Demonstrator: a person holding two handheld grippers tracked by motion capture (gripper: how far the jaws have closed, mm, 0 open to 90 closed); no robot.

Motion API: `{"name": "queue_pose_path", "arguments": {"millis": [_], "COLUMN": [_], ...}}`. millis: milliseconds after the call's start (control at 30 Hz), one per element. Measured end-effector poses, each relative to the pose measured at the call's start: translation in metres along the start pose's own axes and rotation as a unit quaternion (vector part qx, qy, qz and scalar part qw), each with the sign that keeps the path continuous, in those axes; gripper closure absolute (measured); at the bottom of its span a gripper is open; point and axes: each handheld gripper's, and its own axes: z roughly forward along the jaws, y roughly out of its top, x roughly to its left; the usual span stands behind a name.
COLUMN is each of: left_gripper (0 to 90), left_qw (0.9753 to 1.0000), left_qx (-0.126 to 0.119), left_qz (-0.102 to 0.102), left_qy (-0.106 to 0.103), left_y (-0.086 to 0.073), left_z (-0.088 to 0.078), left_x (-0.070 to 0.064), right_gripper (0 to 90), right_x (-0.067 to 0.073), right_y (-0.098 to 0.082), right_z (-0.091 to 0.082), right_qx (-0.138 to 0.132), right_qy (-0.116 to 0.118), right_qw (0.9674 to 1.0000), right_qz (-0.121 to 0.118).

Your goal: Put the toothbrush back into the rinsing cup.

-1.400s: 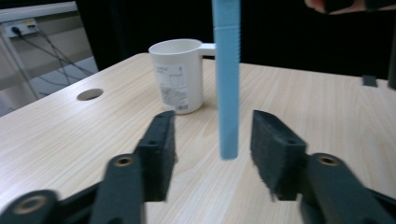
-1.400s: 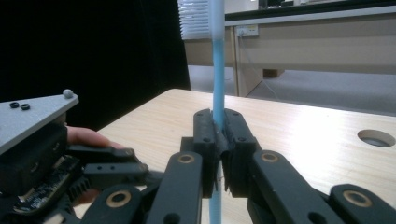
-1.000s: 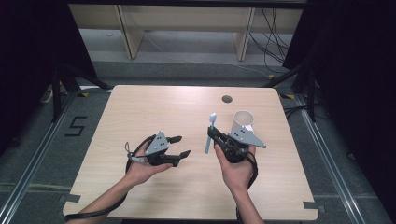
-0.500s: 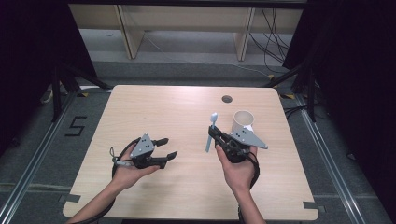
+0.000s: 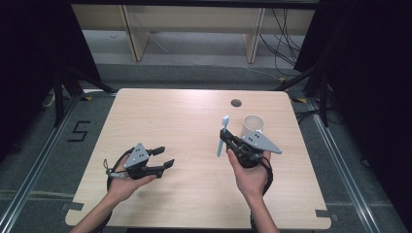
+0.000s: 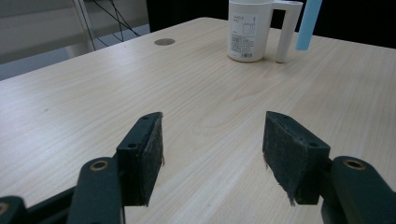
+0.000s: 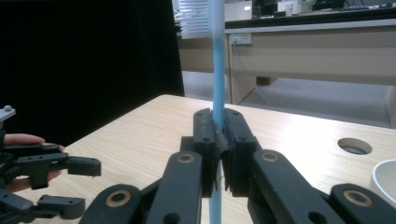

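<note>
**Count of Things at the Table**

One table (image 5: 194,121) is carrying everything. One white mug (image 5: 252,127) is standing on it, and one pale blue spoon (image 5: 222,137) is rising beside the mug. Two tongs are showing: the left tongs (image 5: 163,158) and the right tongs (image 5: 230,141). Two hands are holding them, one each. One round hole (image 5: 236,103) is sitting in the tabletop.

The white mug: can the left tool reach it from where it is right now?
Probably yes. The left tool is open with nothing in it, and bare table lies between it and the white mug. The blue spoon in the right tool hangs beside the mug.
</note>
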Motion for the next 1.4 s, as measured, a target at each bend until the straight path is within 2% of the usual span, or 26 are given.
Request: {"name": "queue_pose_path", "arguments": {"millis": [33,133,167,233,333,400,433,467,500,533,600,633,700,800,833,967,1000,1033,1067,1100,1167,1200,1233,1300,1333,1400], "left_gripper": [37.7,37.8,37.8,37.8,37.7,37.7,37.7,37.7,37.7,37.7,37.7,37.6,37.6,37.7,37.7,37.6,37.6,37.6,37.6,37.6,37.5,37.5,37.4,37.4,37.4,37.0], "left_qw": [1.0000,0.9999,0.9999,0.9997,0.9995,0.9992,0.9991,0.9990,0.9990,0.9988,0.9984,0.9983,0.9982,0.9977,0.9975,0.9975,0.9972,0.9973,0.9974,0.9973,0.9975,0.9976,0.9975,0.9974,0.9974,0.9971], "left_qx": [-0.002,-0.013,-0.008,-0.011,-0.019,-0.016,-0.021,-0.022,-0.020,-0.019,-0.030,-0.032,-0.025,-0.029,-0.030,-0.031,-0.039,-0.030,-0.030,-0.034,-0.028,-0.027,-0.027,-0.033,-0.029,-0.037], "left_qz": [-0.001,-0.006,-0.005,-0.009,-0.011,-0.015,-0.016,-0.018,-0.018,-0.019,-0.023,-0.025,-0.026,-0.033,-0.035,-0.030,-0.033,-0.034,-0.032,-0.033,-0.032,-0.031,-0.031,-0.031,-0.031,-0.034], "left_qy": [0.003,0.009,0.014,0.021,0.023,0.033,0.032,0.034,0.036,0.040,0.041,0.042,0.048,0.052,0.053,0.057,0.054,0.058,0.056,0.056,0.056,0.056,0.056,0.056,0.059,0.057], "left_y": [-0.001,-0.006,-0.007,-0.011,-0.014,-0.016,-0.017,-0.018,-0.018,-0.018,-0.020,-0.021,-0.022,-0.024,-0.024,-0.025,-0.026,-0.027,-0.027,-0.028,-0.028,-0.028,-0.028,-0.028,-0.027,-0.028], "left_z": [-0.002,-0.006,-0.008,-0.013,-0.015,-0.019,-0.019,-0.020,-0.021,-0.022,-0.022,-0.023,-0.025,-0.026,-0.027,-0.026,-0.025,-0.025,-0.024,-0.022,-0.022,-0.022,-0.022,-0.022,-0.023,-0.023], "left_x": [0.000,0.001,0.002,0.003,0.005,0.005,0.005,0.006,0.006,0.006,0.006,0.006,0.006,0.007,0.007,0.005,0.005,0.004,0.004,0.004,0.002,0.002,0.002,0.002,0.002,0.003], "right_gripper": [85.5,85.5,85.5,85.5,85.5,85.5,85.5,85.5,85.4,85.4,85.5,85.4,85.4,85.4,85.5,85.4,85.4,85.4,85.4,85.4,85.4,85.4,85.4,85.4,85.4,85.5], "right_x": [-0.001,-0.004,-0.004,-0.006,-0.007,-0.009,-0.009,-0.009,-0.011,-0.011,-0.014,-0.015,-0.017,-0.020,-0.021,-0.025,-0.026,-0.027,-0.029,-0.028,-0.031,-0.030,-0.033,-0.034,-0.036,-0.039], "right_y": [0.001,0.002,0.003,0.004,0.004,0.005,0.005,0.005,0.006,0.008,0.010,0.010,0.011,0.013,0.014,0.016,0.016,0.017,0.017,0.018,0.019,0.019,0.020,0.021,0.021,0.023], "right_z": [-0.001,-0.002,-0.003,-0.003,-0.003,-0.004,-0.004,-0.004,-0.005,-0.005,-0.006,-0.006,-0.006,-0.008,-0.010,-0.011,-0.011,-0.012,-0.012,-0.012,-0.013,-0.013,-0.014,-0.015,-0.014,-0.015], "right_qx": [-0.001,-0.005,0.001,-0.008,-0.004,-0.005,-0.009,-0.008,-0.007,-0.008,-0.009,-0.012,-0.005,-0.009,-0.006,-0.012,-0.011,-0.009,-0.014,-0.010,-0.015,-0.015,-0.019,-0.016,-0.021,-0.016], "right_qy": [-0.005,-0.006,-0.009,-0.008,-0.009,-0.015,-0.010,-0.013,-0.018,-0.014,-0.019,-0.017,-0.022,-0.022,-0.029,-0.032,-0.034,-0.037,-0.041,-0.037,-0.040,-0.043,-0.044,-0.045,-0.048,-0.055], "right_qw": [1.0000,1.0000,1.0000,0.9999,0.9999,0.9998,0.9999,0.9999,0.9997,0.9998,0.9997,0.9997,0.9997,0.9997,0.9996,0.9994,0.9993,0.9993,0.9990,0.9992,0.9990,0.9989,0.9987,0.9988,0.9985,0.9982], "right_qz": [-0.007,-0.005,-0.001,-0.007,-0.006,-0.006,-0.008,0.000,-0.013,-0.010,-0.014,-0.008,-0.010,-0.006,-0.004,-0.008,-0.010,-0.005,-0.014,-0.009,-0.016,-0.008,-0.014,-0.007,-0.013,-0.015]}}
